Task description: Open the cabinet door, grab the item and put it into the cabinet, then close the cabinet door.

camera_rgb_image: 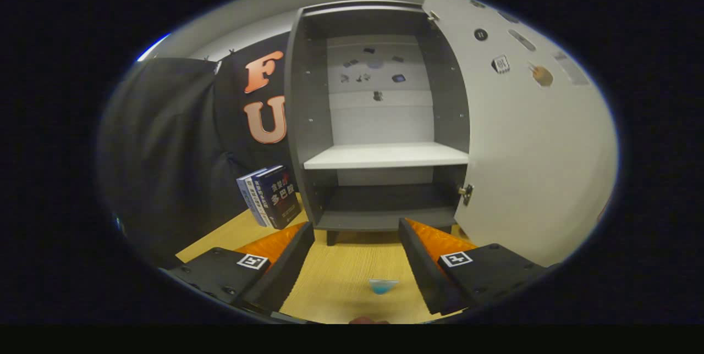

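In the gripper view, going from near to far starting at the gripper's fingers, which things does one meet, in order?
Open gripper, fingers apart with nothing held → small blue thing on the wooden table between the fingers → open cabinet beyond them, its door swung to the right → white shelf inside the cabinet.

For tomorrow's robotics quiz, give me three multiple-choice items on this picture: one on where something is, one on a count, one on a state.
1. Where do the books stand?
A. On the white shelf
B. On the table, left of the cabinet
C. Between the fingers

2. How many books are there?
A. Two
B. Four
C. Six

3. What state is the cabinet door in?
A. Shut
B. Swung open
C. Taken off

Key: 1 B, they lean beside the cabinet; 2 A, two spines show; 3 B, the shelf inside is exposed. The gripper is open.
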